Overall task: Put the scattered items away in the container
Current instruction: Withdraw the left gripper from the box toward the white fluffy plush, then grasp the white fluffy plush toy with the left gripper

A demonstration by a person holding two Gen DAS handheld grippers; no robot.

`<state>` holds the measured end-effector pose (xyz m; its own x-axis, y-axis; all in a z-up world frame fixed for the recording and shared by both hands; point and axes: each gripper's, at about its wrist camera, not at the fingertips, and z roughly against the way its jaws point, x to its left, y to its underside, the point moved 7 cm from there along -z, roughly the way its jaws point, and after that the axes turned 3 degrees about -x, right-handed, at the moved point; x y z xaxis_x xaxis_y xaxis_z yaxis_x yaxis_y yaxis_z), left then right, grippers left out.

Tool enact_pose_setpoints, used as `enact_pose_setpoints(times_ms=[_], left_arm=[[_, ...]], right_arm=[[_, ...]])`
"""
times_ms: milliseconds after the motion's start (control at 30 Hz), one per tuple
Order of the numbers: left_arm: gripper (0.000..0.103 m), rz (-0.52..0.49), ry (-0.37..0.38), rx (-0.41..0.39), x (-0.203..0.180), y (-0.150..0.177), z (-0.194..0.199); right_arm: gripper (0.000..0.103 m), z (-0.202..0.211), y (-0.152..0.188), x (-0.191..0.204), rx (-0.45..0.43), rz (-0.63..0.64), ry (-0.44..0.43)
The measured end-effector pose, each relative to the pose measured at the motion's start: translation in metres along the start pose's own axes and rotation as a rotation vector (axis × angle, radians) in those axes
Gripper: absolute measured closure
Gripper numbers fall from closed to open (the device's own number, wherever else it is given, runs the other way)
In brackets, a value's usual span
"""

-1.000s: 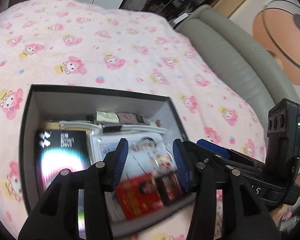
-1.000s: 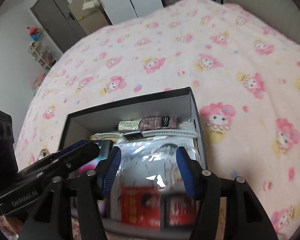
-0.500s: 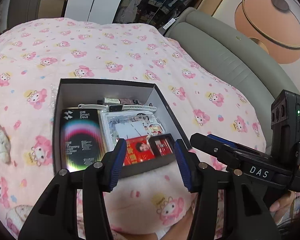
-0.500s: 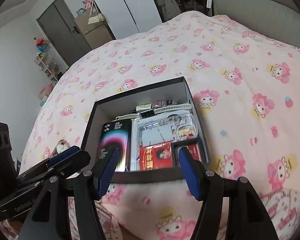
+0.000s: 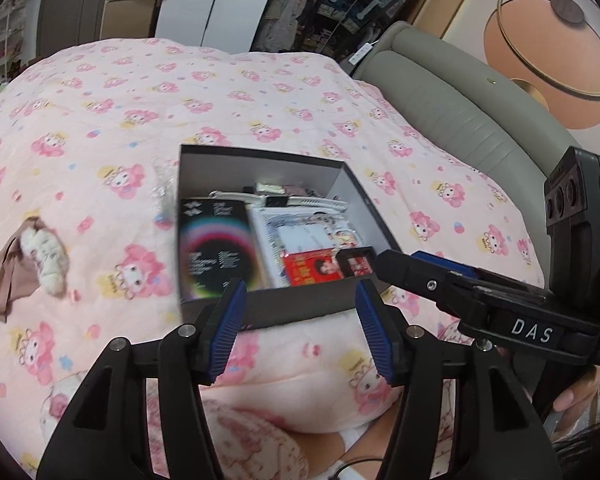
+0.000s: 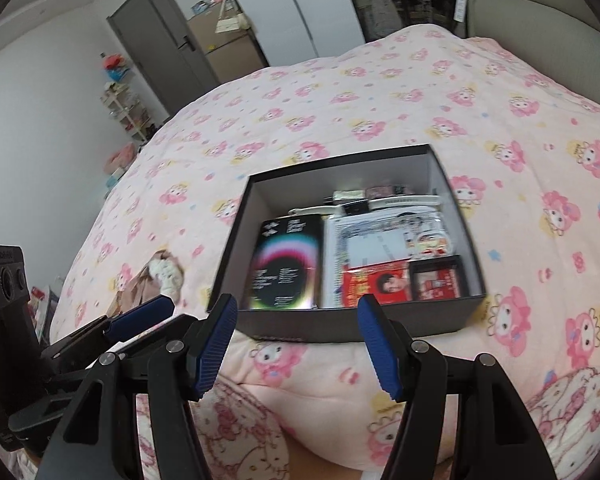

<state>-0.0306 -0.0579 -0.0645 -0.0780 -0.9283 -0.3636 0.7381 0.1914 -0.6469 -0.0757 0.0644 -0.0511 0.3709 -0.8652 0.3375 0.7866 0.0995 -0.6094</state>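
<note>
A black open box (image 5: 292, 308) (image 6: 340, 322) lies on the pink cartoon-print bedspread (image 5: 100, 120). Inside are a black carton with a rainbow ring (image 5: 216, 248) (image 6: 286, 268), a red card (image 5: 310, 268) (image 6: 374, 284), a clear pouch and a white strap (image 5: 300, 200). A white plush toy on brown cloth (image 5: 44, 252) (image 6: 162, 274) lies left of the box. My left gripper (image 5: 300, 286) hovers before the box's near wall, its jaws opening with nothing between them. My right gripper (image 6: 297, 300) hangs beside it, open and holding nothing.
A crumpled clear wrapper (image 5: 164, 184) lies at the box's far left corner. A grey padded headboard (image 5: 460, 120) borders the bed on the right. A door (image 6: 160, 52) and a cluttered shelf (image 6: 128, 112) stand beyond the bed. A person's patterned lap (image 5: 260, 440) fills the near edge.
Both grippers have drawn back and upward from inside the box, so the whole box now shows farther off. The plush toy has come into view. The left jaws stand slightly wider.
</note>
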Motion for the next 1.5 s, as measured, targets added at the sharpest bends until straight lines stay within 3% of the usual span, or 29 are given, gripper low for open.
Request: enact_pose_setpoints(times_ms=[433, 567, 700, 1067, 1333, 1500], left_arm=[[0.044, 0.074, -0.086, -0.020, 0.068, 0.013, 0.032], [0.041, 0.114, -0.129, -0.023, 0.094, 0.021, 0.041], [0.041, 0.203, -0.168, -0.062, 0.134, 0.032, 0.058], [0.041, 0.459, -0.266, -0.134, 0.267, 0.060, 0.087], [0.045, 0.604, -0.136, -0.122, 0.320, 0.048, 0.031], [0.046, 0.690, -0.003, -0.099, 0.338, 0.032, -0.017]], right_arm=[[0.044, -0.033, 0.010, 0.067, 0.061, 0.105, -0.037], [0.044, -0.052, 0.017, 0.100, 0.115, 0.161, -0.101], [0.043, -0.070, 0.025, 0.142, 0.119, 0.253, -0.126], [0.043, -0.152, 0.041, 0.229, 0.251, 0.364, -0.196], [0.043, -0.248, 0.052, 0.235, 0.421, 0.352, -0.151], [0.043, -0.299, 0.062, 0.230, 0.518, 0.351, -0.156]])
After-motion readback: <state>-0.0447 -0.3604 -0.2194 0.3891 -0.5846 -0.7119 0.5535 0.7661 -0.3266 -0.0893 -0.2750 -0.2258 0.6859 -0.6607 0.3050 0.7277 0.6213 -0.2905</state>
